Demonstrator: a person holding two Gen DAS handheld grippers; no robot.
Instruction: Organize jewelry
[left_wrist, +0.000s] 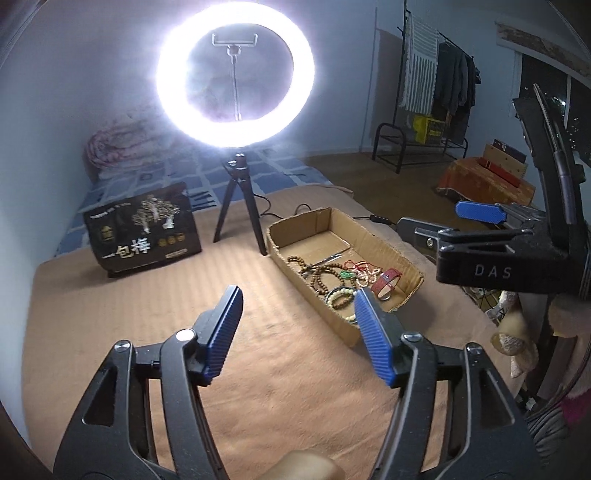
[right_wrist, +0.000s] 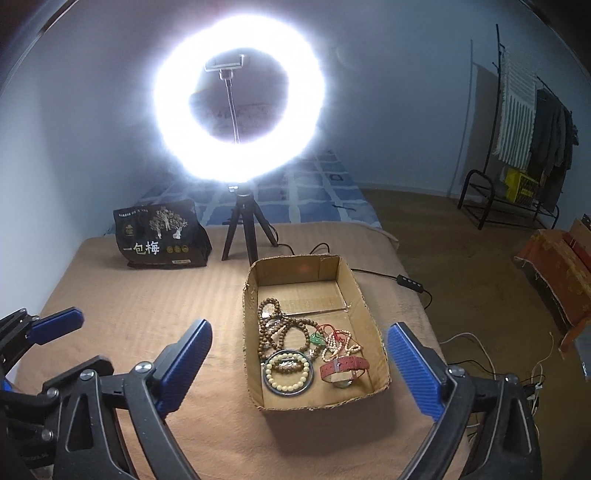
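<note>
Cardboard box (right_wrist: 369, 332) holds tangled beads (right_wrist: 280, 328) as I hover both grippers (right_wrist: 299, 363) (left_wrist: 297, 332), jaws apart and empty; lifting one strand could drag others out.

Bead bracelets (right_wrist: 286, 371), red watch (right_wrist: 343, 369) heaped in open cardboard box (right_wrist: 373, 325)

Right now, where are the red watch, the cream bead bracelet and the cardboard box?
red watch (right_wrist: 343, 367): right wrist view, on its strap.
cream bead bracelet (right_wrist: 269, 373): right wrist view, on its left beads.
cardboard box (right_wrist: 295, 271): right wrist view, on its far wall.
</note>
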